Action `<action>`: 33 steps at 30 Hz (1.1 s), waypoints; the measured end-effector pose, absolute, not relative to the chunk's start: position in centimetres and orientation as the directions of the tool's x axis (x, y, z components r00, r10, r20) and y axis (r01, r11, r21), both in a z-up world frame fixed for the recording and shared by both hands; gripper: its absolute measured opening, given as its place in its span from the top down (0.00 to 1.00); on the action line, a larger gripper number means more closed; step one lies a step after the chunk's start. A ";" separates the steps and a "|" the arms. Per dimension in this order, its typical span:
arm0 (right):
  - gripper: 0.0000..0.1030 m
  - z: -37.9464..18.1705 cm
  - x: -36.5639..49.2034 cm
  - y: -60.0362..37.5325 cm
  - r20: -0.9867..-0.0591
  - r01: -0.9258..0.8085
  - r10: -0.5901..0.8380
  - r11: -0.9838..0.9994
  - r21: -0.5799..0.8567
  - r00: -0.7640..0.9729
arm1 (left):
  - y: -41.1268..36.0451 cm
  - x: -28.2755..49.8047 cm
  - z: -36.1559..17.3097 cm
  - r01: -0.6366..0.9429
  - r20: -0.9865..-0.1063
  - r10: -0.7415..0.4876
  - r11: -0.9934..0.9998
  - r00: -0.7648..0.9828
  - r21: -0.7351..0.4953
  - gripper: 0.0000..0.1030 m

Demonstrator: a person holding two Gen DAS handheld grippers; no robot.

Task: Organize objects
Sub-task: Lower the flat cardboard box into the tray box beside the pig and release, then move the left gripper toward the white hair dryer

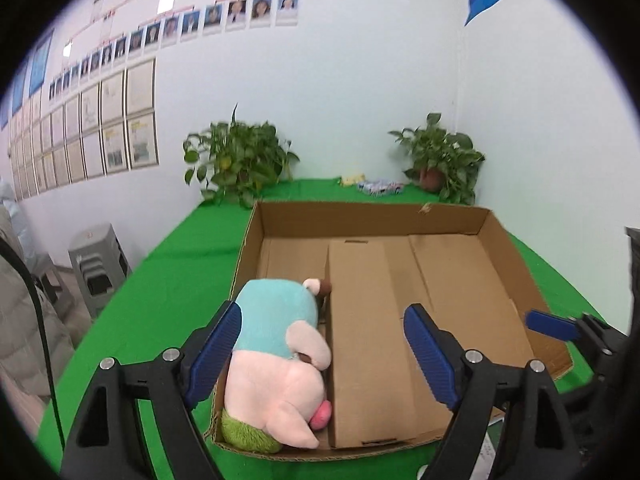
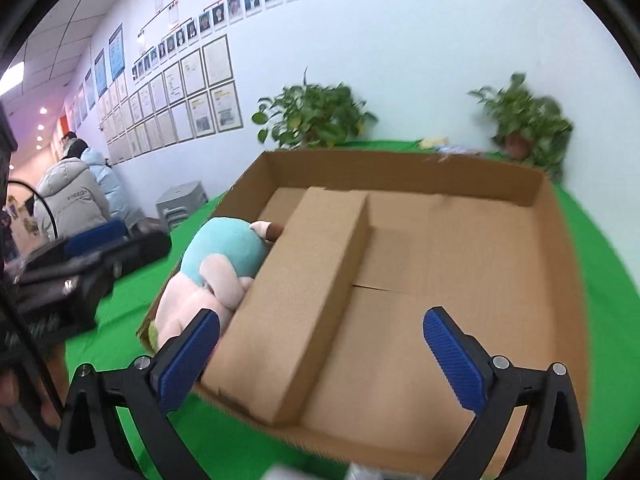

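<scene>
Green cloth covers the bench [image 1: 168, 280]. On it sits a big cardboard tray [image 1: 372, 212]. Inside, a long box [image 1: 360, 320] points toward 12 o'clock, touching a plush pig [image 1: 276, 344] at 9 o'clock. Left jaws [image 1: 320, 352] are nearer the pig; right jaws [image 2: 322, 356] too gape, released and empty.

Green table [image 1: 168, 280] under cardboard tray [image 1: 376, 218], plants [image 1: 236, 160].

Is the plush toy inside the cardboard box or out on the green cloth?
Inside. The plush toy lies in the cardboard tray's left lane, wedged between its left wall and the closed carton.
</scene>
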State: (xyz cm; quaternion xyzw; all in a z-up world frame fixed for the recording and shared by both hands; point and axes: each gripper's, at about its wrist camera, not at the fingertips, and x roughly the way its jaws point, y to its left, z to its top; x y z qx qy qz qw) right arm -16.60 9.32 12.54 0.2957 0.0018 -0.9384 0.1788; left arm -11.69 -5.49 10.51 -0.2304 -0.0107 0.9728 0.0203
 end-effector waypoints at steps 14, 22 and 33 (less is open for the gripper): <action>0.00 15.1 -7.4 15.2 -0.530 0.163 -0.173 -0.984 0.066 -0.830 | -2.3 -9.6 11.6 -0.122 -0.467 0.128 -0.992 -0.875 -0.044 0.19; 0.00 13.9 -7.6 15.8 -0.559 0.141 -0.160 -0.987 0.078 -0.814 | -1.7 -8.6 9.7 -0.084 -0.483 0.090 -0.996 -0.871 -0.035 0.19; 0.37 12.3 -6.7 16.5 -0.571 0.142 -0.200 -0.979 0.145 -0.796 | -2.6 -7.8 8.1 -0.070 -0.525 0.092 -0.996 -0.846 -0.062 0.25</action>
